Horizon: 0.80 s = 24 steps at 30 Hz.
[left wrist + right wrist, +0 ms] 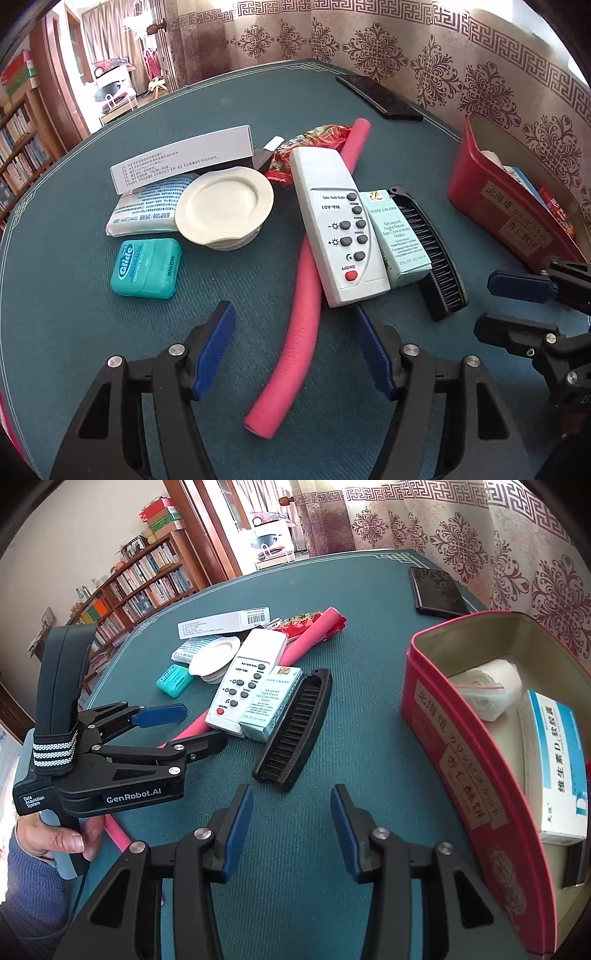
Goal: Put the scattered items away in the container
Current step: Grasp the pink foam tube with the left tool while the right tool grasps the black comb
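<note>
- The red tin [461,775] runs off the picture's right edge.
- The remote [336,225] covers the pink foam tube's [295,332] middle.
- The plate [225,206] overlaps the tissue pack [144,210].

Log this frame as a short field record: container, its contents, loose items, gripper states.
container: red oval tin, open
inside: white bagged roll; white-blue medicine box
loose on green table: pink foam tube, white remote control, black comb, teal floss case
left hand-held gripper: open, empty
right hand-held gripper: open, empty
</note>
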### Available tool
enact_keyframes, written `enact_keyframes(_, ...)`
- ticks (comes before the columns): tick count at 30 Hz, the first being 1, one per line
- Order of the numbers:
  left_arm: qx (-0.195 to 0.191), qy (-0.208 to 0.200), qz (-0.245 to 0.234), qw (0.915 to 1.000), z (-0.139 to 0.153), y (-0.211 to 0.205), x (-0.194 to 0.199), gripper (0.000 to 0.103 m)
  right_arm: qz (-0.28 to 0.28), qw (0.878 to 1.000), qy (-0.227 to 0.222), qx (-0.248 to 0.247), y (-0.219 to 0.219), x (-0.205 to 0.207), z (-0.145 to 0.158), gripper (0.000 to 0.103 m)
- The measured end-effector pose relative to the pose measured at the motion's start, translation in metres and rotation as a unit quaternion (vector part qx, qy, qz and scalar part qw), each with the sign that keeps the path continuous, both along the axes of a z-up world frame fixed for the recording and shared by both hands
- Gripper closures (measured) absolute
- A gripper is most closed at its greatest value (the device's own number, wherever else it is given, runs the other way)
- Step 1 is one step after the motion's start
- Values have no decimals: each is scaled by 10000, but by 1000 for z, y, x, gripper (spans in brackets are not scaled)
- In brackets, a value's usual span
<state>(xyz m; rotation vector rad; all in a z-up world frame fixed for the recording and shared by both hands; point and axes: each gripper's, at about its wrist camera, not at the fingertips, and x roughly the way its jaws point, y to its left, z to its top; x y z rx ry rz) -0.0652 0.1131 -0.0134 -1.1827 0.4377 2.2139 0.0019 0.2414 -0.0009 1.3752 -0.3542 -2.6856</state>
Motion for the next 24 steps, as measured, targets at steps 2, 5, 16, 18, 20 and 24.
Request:
enact_keyframes(2, 80, 11, -48, 10000, 1, 4, -1, 52, -1, 10000, -12, -8, 0, -1, -1, 55)
enact_keyframes(5, 209, -44, -9, 9998, 2, 9, -4, 71, 5, 10000, -19, 6, -1, -2, -1, 55)
enact_keyframes(16, 549, -517, 112, 9971, 6, -28, 25, 87, 46, 10000, 4, -5, -3, -4, 0, 55)
enact_keyframes(18, 535, -519, 137, 9971, 9, -35, 33, 87, 74, 10000, -2, 2, -5, -4, -1, 55)
enact_keyframes(20, 538, -503, 223, 9970, 14, -40, 39, 87, 86, 10000, -1, 22, -6, -5, -1, 55)
enact_keyframes(24, 510, -433, 304, 9973, 18, -42, 39, 87, 81, 10000, -13, 13, -7, -7, -2, 55)
